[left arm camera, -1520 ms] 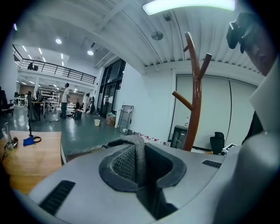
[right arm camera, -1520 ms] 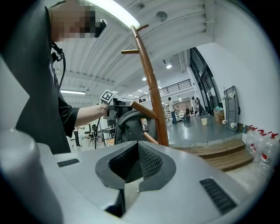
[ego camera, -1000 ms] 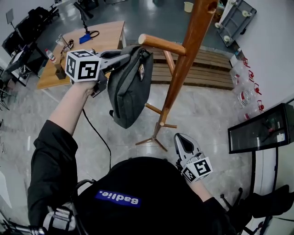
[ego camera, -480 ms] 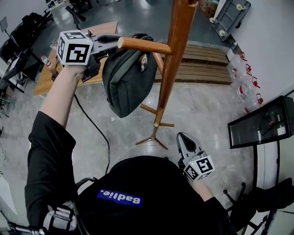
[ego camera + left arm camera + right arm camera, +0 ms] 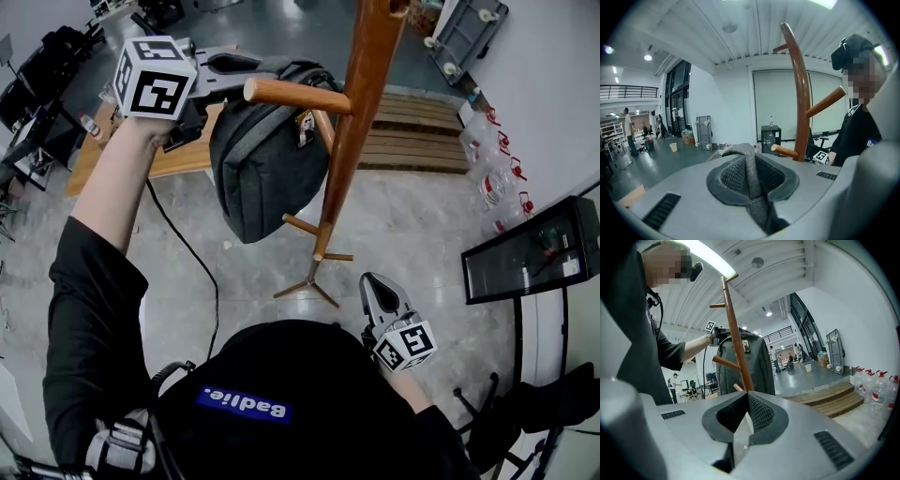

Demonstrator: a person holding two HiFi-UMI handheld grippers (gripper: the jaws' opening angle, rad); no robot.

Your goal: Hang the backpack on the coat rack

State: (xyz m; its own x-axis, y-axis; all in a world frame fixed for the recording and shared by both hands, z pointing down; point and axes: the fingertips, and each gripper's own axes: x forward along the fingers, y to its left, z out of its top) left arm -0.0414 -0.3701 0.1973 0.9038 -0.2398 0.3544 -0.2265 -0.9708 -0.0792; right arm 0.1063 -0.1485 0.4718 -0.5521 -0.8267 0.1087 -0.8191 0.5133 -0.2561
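My left gripper [image 5: 251,64] is raised high and shut on the top strap [image 5: 750,176] of a dark grey backpack [image 5: 267,159]. The bag hangs below it, right against a side peg [image 5: 292,94] of the wooden coat rack [image 5: 361,103]. The strap sits at about the height of the peg's free end; I cannot tell if it is over the peg. In the right gripper view the backpack [image 5: 740,364] hangs just behind the rack's pole [image 5: 736,329]. My right gripper [image 5: 376,291] is held low by the person's body, shut, with nothing in it.
The rack's feet [image 5: 314,277] spread on the tiled floor. A wooden table [image 5: 178,159] stands at the back left and a low slatted platform [image 5: 412,141] behind the rack. Water bottles [image 5: 497,187] and a dark cabinet [image 5: 525,267] are at the right.
My left gripper has risen with the backpack and carried it closer to the rack's peg and pole. The right gripper has stayed about where it was.
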